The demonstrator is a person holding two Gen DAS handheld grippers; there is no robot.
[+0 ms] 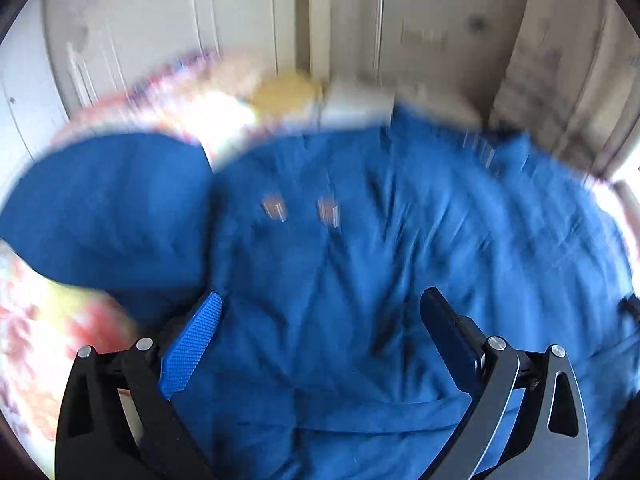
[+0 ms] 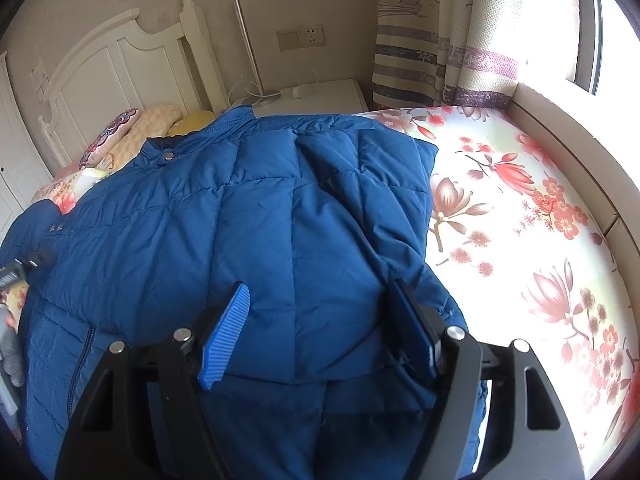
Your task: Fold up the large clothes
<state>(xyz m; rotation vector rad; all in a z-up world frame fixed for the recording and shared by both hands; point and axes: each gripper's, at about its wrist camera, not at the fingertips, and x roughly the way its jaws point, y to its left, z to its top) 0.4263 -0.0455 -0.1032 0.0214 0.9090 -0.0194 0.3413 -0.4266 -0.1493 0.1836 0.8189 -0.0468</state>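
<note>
I am holding the left gripper (image 1: 320,312) wide open over the blue puffer jacket (image 2: 248,216), nothing between its pads. The right gripper (image 2: 320,320) is straddling a folded-over sleeve; whether it is pinching, I cannot tell. The jacket is lying on the floral bedsheet (image 2: 520,208), and I am judging the folding only begun.

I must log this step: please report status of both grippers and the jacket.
Left gripper open, nothing between pads. Right gripper astride a fold of blue jacket, grip unclear. Jacket spread on floral bed, sleeve folded in. Nothing in the way.
</note>
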